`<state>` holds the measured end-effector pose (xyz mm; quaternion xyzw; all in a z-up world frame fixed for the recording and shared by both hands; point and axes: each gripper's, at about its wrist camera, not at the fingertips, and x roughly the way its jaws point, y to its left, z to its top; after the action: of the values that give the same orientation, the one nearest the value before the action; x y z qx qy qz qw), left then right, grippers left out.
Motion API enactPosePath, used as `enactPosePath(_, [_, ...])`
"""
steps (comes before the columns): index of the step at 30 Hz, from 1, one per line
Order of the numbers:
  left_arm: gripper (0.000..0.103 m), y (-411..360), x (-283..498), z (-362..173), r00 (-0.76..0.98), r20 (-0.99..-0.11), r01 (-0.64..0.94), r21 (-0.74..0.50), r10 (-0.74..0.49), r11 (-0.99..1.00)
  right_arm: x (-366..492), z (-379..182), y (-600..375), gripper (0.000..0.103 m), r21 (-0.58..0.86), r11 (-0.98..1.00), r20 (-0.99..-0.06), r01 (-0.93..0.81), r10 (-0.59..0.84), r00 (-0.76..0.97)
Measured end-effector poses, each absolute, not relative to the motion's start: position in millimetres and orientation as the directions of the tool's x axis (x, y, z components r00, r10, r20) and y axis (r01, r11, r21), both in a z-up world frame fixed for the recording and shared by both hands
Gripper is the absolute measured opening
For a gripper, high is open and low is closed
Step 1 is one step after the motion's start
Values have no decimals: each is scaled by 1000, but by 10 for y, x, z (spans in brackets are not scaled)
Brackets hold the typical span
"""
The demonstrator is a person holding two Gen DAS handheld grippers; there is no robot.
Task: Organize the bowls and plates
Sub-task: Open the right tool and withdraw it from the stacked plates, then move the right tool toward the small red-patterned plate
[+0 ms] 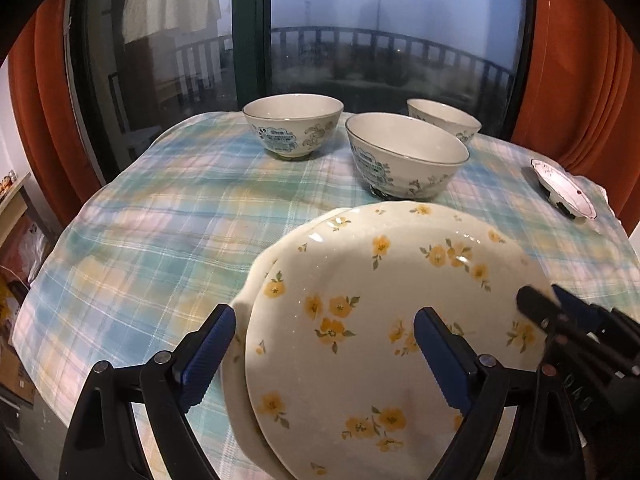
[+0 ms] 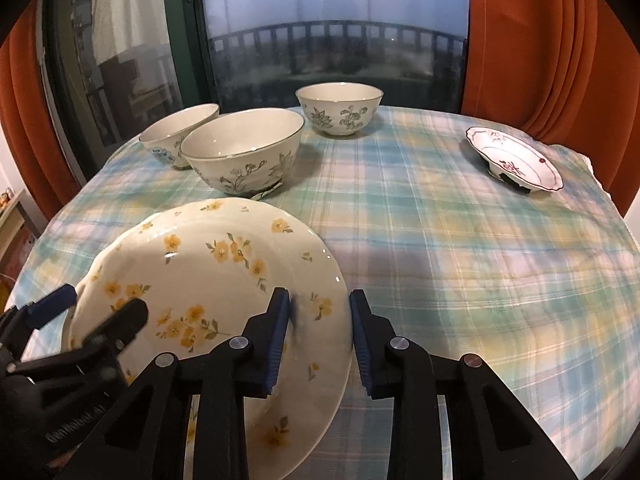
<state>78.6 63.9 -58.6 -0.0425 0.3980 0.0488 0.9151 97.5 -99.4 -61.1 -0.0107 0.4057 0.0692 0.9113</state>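
Observation:
Two cream plates with yellow flowers lie stacked at the table's near edge, the top plate (image 1: pixel 360 280) (image 2: pixel 224 280) shifted right of the lower plate (image 1: pixel 260 264). My left gripper (image 1: pixel 326 360) (image 2: pixel 92 308) stands wide open astride the stack's left rim, one pad outside it and one above the plate's face. My right gripper (image 2: pixel 320 340) (image 1: pixel 550 300) is narrow, with the top plate's right rim between its pads; I see no firm pinch. Three white bowls with blue-green flowers (image 1: pixel 292 128) (image 1: pixel 404 160) (image 1: pixel 444 120) stand behind, upright and apart.
A small scalloped plate with a red edge (image 2: pixel 516 160) (image 1: pixel 564 192) sits at the far right of the plaid tablecloth (image 2: pixel 460 260). Behind the table are a dark window and orange curtains (image 2: pixel 540 40). The cloth drops off at the left and right edges.

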Motion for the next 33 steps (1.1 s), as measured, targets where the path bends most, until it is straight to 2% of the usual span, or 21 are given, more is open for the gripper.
enactPosePath(6, [92,650,754,-587,675,-735,-110,-22,58,994,971,-658,-888,36,21,991,-750,-130,102,654])
enactPosePath(12, [92,598,616,-475,697,-714,-108,-12,67,994,934,-609,-958,37,71,988,-743,-139,145,654])
enactPosePath(13, [92,586,599,-453,701,-711,-104,-18,60,994,892,-574,-974,39,70,987,-730,-142,147,668])
enactPosePath(14, [92,552,564,-417,709,-703,-105,-15,65,994,860,-549,-979,47,67,988,-723,-140,145,676])
enactPosePath(20, [93,433,420,-215,752,-655,-104,-6,75,995,656,-295,-1172,75,58,994,-649,-91,107,754])
enactPosePath(25, [94,274,392,-48,777,-626,-86,-10,61,996,554,-97,-1380,79,65,996,-603,-68,94,792])
enactPosePath(33, [94,-11,551,165,806,-591,-56,-7,41,998,555,121,-1669,79,49,998,-544,-45,64,837])
